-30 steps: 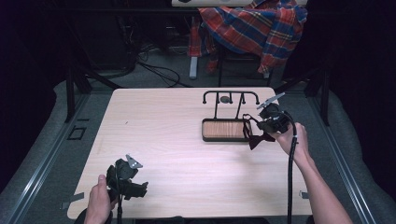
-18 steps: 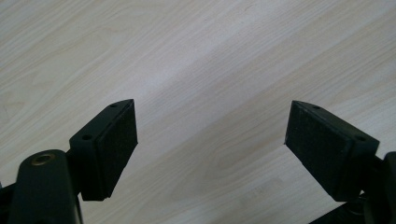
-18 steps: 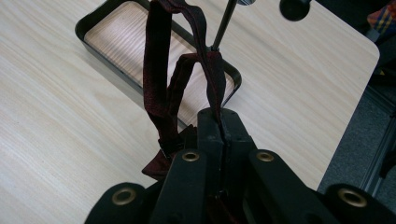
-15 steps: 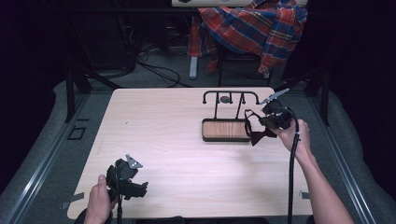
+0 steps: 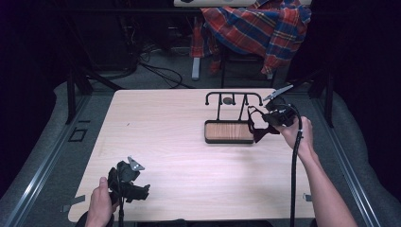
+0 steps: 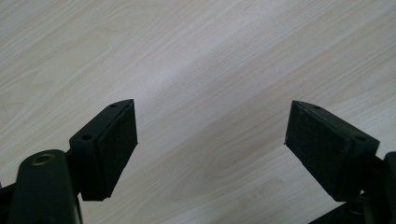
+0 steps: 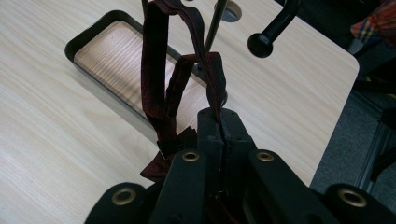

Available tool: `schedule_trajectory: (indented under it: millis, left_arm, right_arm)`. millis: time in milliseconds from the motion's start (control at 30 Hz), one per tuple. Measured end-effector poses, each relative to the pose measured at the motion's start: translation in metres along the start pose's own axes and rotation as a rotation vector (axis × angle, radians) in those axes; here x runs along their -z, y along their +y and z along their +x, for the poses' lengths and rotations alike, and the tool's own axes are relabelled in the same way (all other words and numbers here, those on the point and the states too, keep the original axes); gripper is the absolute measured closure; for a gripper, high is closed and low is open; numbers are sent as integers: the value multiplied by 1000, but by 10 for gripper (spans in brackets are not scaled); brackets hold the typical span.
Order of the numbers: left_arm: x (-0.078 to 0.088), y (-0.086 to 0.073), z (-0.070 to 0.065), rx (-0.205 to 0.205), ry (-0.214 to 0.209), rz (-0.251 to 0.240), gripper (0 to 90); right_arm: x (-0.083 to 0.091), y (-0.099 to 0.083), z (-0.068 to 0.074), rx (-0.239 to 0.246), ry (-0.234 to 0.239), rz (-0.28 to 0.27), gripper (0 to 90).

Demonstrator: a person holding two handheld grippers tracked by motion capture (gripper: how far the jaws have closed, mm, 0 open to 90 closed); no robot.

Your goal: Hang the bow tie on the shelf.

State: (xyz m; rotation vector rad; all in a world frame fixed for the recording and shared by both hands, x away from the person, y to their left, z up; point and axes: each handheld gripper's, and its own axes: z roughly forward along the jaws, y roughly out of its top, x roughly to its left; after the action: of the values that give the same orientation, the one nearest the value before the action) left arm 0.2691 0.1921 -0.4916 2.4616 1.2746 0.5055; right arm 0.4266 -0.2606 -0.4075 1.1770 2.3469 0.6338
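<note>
1. Pale wood-grain table (image 5: 189, 142) fills the middle of the high view, with dark floor and metal rails around it.
2. At about 2 o'clock on the table stands a black stand (image 5: 233, 101) with a crossbar on two posts, rising from a shallow tray with a wooden floor (image 5: 228, 132).
3. The right gripper (image 5: 263, 124), held in the person's right hand (image 5: 295, 132), sits just at the tray's right end, at about 3 o'clock from the tray.
4. Its jaws are pressed together on a dark red strap (image 7: 161, 84), which loops upward in front of the stand's posts in the right gripper view; the strap's loose end hangs below the jaws beside the tray's rim (image 7: 112, 105).
5. A round knob end of the crossbar (image 7: 260, 45) shows at 1 o'clock from the strap, apart from it.
6. The left gripper (image 5: 137, 189) lies low at 7 o'clock on the table, well apart from the stand, held in the left hand (image 5: 100, 205).
7. Its jaws stand wide apart over bare tabletop (image 6: 201, 70) with nothing between the pads (image 6: 116, 140).
8. A plaid cloth (image 5: 257, 28) hangs over a chair beyond the table's far edge, at 12 to 1 o'clock.
</note>
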Motion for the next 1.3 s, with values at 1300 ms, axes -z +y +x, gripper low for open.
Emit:
schedule_trajectory:
  millis: [1300]
  left_arm:
    - [0, 0, 0, -3, -1, 3, 171]
  right_arm:
    - [1, 18, -28, -104, -49, -78, 890]
